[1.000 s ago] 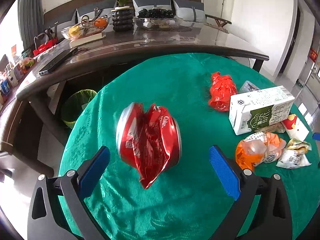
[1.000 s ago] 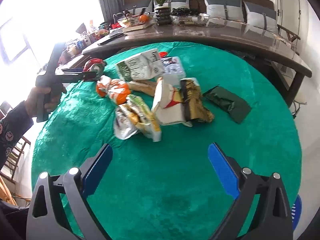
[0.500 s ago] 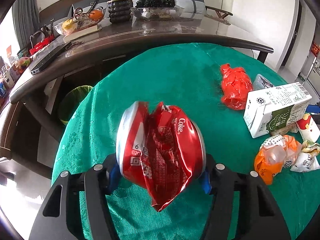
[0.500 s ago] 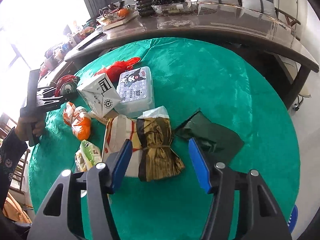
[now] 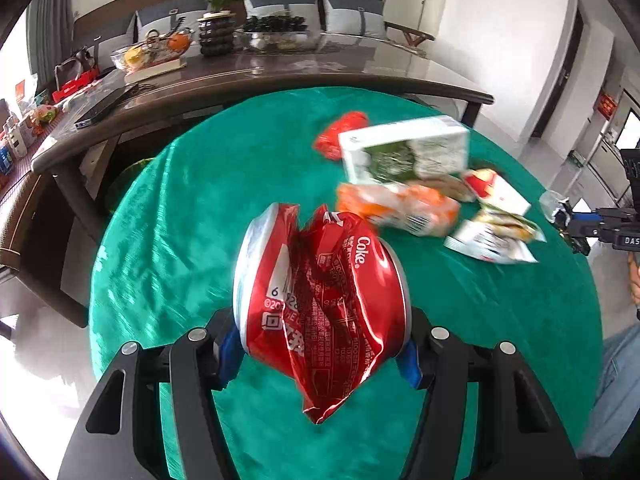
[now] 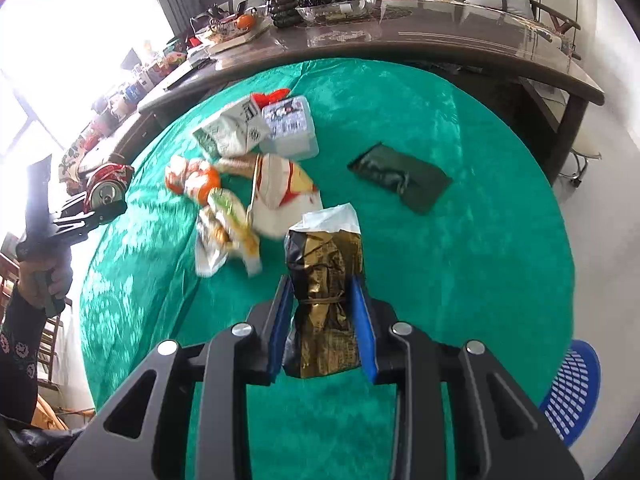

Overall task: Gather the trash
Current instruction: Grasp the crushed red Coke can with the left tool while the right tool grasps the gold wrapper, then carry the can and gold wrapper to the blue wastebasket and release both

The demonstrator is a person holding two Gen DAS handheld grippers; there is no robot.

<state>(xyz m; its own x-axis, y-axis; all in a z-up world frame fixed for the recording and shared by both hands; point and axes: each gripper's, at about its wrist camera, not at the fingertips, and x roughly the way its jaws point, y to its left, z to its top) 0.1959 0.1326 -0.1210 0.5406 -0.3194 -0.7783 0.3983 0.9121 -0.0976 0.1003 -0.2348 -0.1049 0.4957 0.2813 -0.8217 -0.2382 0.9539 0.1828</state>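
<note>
A crushed red can (image 5: 320, 304) is clamped between the blue pads of the left gripper (image 5: 320, 354); a gold-and-black wrapper (image 6: 325, 296) is pinched by the closing jaws of the right gripper (image 6: 322, 326); other litter is scattered ahead of both on the green tablecloth (image 6: 460, 280).

**A bright dining room behind the green cloth**

A round counter (image 6: 460, 264) under a green cloth stands before a long dark table (image 5: 280, 80) with a glossy top. On that table sit a potted plant (image 5: 216, 8), a fruit bowl (image 5: 152, 50) and a glass dish (image 5: 276, 34). Grey cushions (image 5: 280, 0) line a bench against the white wall (image 5: 500, 40). Daylight floods through a window (image 6: 68, 40) with grey curtains. A blue plastic stool (image 6: 572, 392) stands on the pale floor.
</note>
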